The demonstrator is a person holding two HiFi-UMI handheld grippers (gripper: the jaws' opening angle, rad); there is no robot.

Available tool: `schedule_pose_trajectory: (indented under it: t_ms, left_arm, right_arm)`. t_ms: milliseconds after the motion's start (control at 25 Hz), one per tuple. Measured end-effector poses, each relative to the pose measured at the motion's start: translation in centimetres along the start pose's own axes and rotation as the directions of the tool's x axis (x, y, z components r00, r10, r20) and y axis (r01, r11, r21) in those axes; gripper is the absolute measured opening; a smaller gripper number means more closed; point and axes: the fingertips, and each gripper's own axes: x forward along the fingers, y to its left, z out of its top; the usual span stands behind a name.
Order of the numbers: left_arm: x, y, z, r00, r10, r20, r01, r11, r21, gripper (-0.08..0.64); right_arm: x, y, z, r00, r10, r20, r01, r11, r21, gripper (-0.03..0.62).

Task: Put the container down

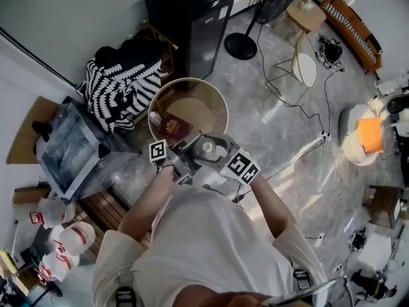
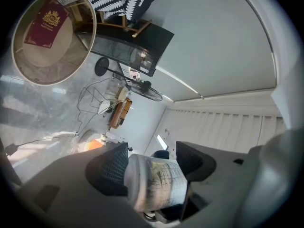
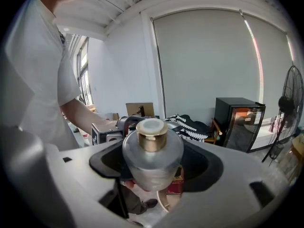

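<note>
A clear container (image 1: 207, 149) with a gold neck and a pale cap is held in front of the person's chest, above the floor. My left gripper (image 1: 190, 156) grips it from the left. In the left gripper view its black ribbed pads (image 2: 110, 169) press on both sides of the container's (image 2: 156, 183) labelled body, so my left gripper (image 2: 152, 167) is shut on it. My right gripper (image 1: 220, 155) holds it from the right. In the right gripper view the container (image 3: 152, 156) sits cap-up between the jaws of my right gripper (image 3: 152, 161).
A round beige bin (image 1: 215, 102) stands on the marble floor just beyond the grippers, with a dark red booklet (image 1: 173, 128) inside. A black mini fridge (image 1: 189, 18), striped cloth (image 1: 121, 85), a fan base (image 1: 241, 45), cables and a clear plastic box (image 1: 66, 148) surround it.
</note>
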Motion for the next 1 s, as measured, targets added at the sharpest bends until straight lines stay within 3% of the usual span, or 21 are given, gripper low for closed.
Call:
schedule_pose_trajectory:
  t_ms: [600, 1000]
  left_arm:
    - [0.2, -2.3, 8.0, 0.996, 0.038, -0.076, -0.041, 0.999, -0.034, 0.298]
    - [-0.2, -2.8, 10.7, 0.995, 0.044, -0.086, -0.048, 0.998, -0.043, 0.298]
  right_arm:
    - [6.5, -5.6, 2.8, 0.996, -0.083, -0.028, 0.084, 0.995, 0.056, 0.334]
    - [8.9, -7.1, 3.4, 0.995, -0.097, -0.036, 0.099, 0.993, 0.071, 0.334]
